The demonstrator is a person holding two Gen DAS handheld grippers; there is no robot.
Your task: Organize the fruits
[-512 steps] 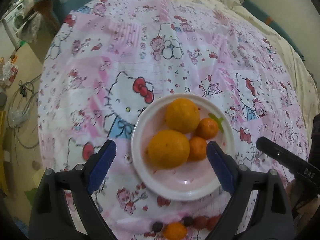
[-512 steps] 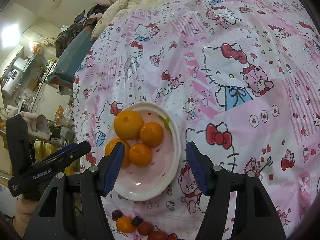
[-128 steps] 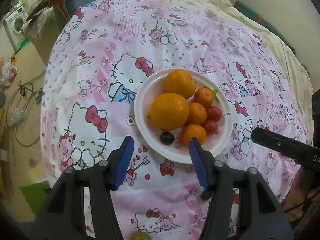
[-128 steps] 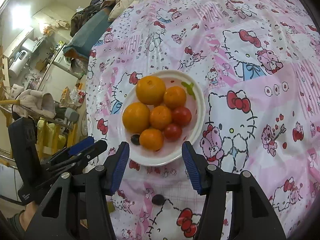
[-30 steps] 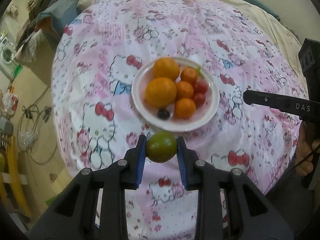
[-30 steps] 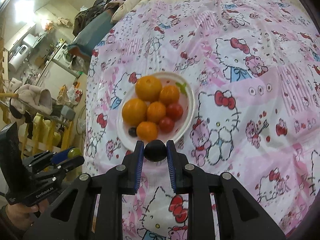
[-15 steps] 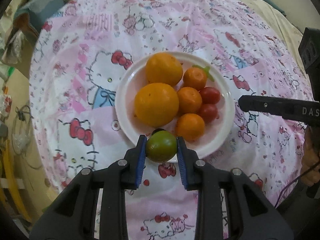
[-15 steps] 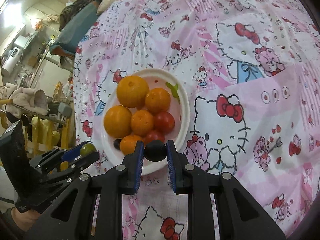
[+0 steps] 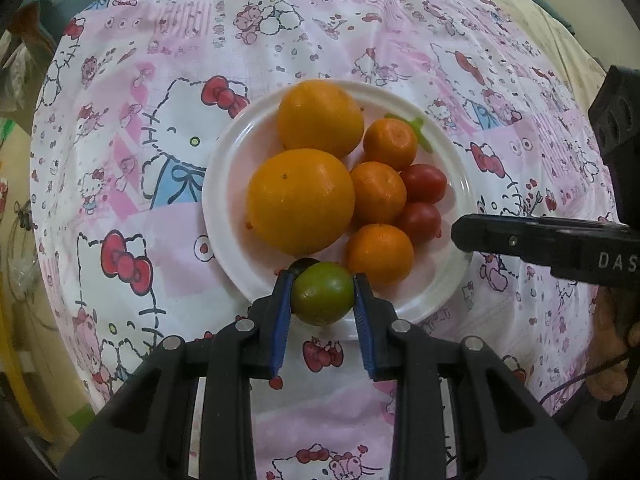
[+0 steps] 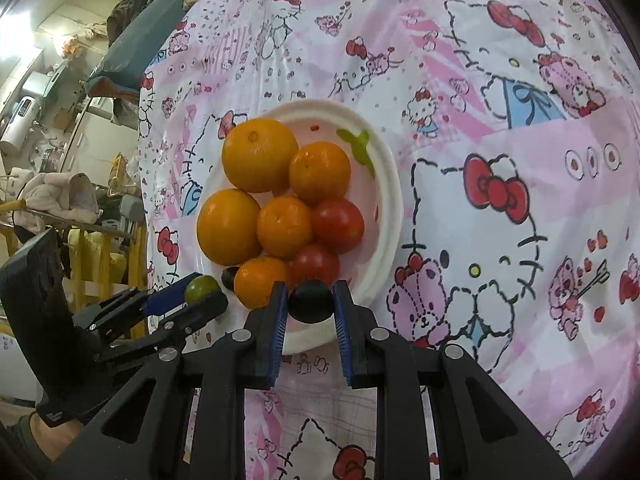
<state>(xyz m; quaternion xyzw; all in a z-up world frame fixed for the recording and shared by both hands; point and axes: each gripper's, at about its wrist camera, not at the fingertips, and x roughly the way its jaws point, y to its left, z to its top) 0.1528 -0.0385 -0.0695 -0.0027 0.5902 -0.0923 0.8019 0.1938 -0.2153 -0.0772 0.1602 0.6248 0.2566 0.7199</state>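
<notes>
Sitting mid-frame in both views, the white plate (image 9: 232, 184) held oranges and red tomatoes. A green fruit (image 9: 322, 298) was pinched in the left gripper (image 9: 322, 300) over the plate's lower rim; the right gripper (image 10: 311, 302) clamped a dark fruit (image 10: 311, 301) likewise, above the pink cartoon-print cloth (image 10: 500, 128).

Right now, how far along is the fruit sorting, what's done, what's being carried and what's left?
Mostly done: the white plate already holds two big oranges, three small ones, two red tomatoes and one dark fruit. In hand: the left gripper grips a green fruit and the right gripper a dark plum, both over the plate's near edge. Left: release both. No loose fruit shows on the cloth.
</notes>
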